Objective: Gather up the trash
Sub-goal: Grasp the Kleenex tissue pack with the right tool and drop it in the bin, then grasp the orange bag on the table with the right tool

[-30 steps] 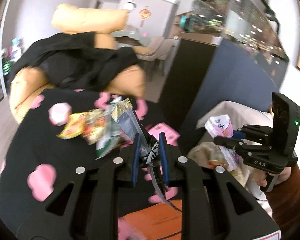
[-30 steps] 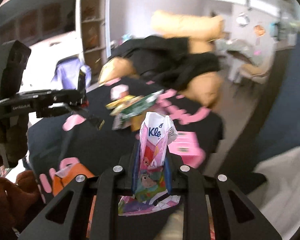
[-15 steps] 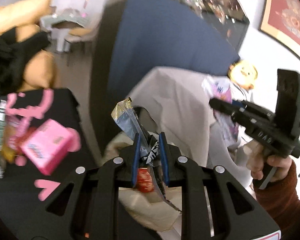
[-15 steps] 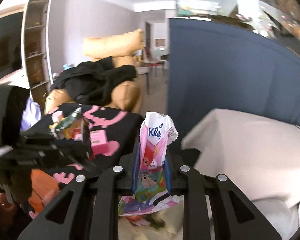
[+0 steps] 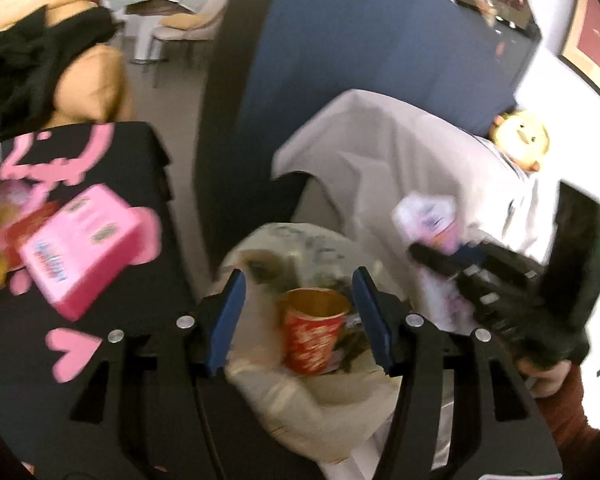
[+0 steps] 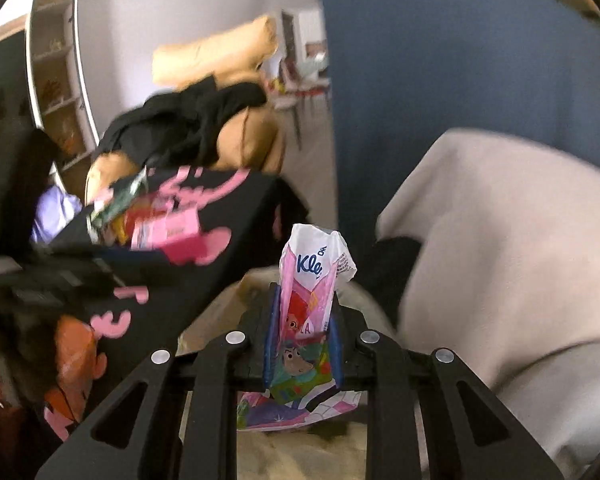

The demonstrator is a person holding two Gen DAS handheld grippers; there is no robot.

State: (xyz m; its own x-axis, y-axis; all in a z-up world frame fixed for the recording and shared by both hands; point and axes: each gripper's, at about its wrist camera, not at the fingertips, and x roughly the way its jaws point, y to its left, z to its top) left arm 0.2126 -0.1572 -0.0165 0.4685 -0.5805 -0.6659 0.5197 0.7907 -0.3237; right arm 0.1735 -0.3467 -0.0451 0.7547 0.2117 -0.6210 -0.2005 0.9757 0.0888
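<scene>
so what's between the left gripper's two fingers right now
In the left wrist view, the left gripper is opening over the trash bag; a red cup sits in the bag between its fingers, untouched.

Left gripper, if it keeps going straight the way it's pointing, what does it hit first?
Most likely the red cup lying in the trash bag, which sits right between the left gripper's opening jaws; depth is hard to judge.

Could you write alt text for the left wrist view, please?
The left hand-held gripper is opening, nothing between its pads, above a trash bag holding a red cup. A pink box lies on the black table at left.
</scene>
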